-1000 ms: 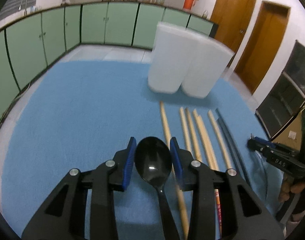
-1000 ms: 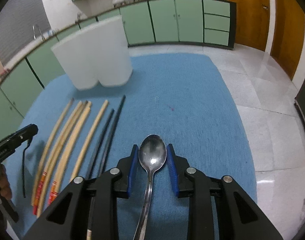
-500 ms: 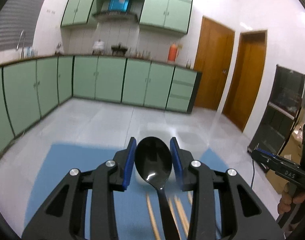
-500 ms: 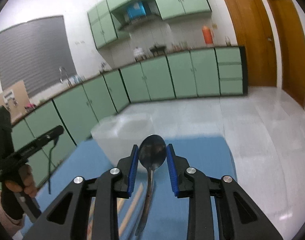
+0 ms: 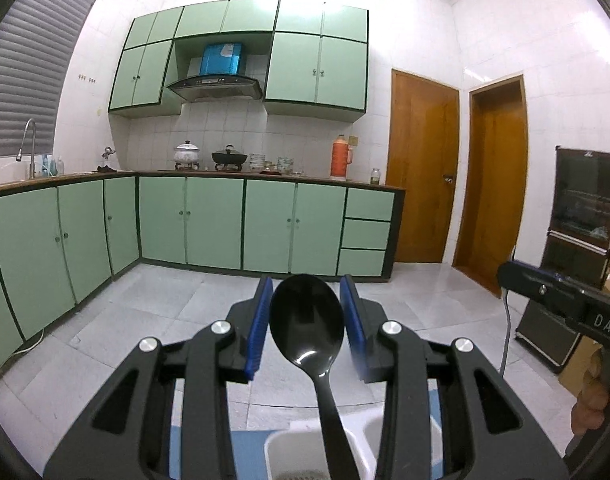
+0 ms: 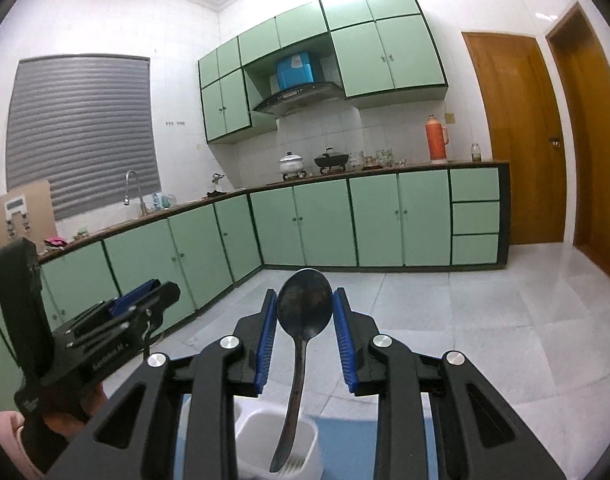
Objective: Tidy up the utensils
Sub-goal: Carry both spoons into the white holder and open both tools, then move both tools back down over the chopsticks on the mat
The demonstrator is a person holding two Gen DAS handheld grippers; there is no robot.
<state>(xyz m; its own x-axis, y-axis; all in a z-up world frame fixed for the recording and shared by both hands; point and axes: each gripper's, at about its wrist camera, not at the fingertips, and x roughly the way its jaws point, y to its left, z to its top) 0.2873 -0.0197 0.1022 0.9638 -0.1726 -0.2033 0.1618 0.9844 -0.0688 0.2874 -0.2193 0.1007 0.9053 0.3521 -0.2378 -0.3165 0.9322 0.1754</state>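
Gripping a glossy black plastic spoon [image 5: 306, 318] bowl-up, the left gripper [image 5: 307, 320] hangs above a white utensil holder [image 5: 289, 446]. The right gripper [image 6: 305, 330] clamps a tarnished metal spoon [image 6: 303, 312], handle tip over the holder.

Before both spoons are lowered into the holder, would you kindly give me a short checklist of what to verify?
1. Left tool grips the black spoon: ok.
2. Right tool grips the metal spoon: ok.
3. Metal spoon's handle over an open compartment of the holder: ok.
4. Black spoon's handle over a compartment: ok, though its tip is hidden.
5. Compartments free of other utensils: cannot tell.
6. The two tools apart from each other: ok.
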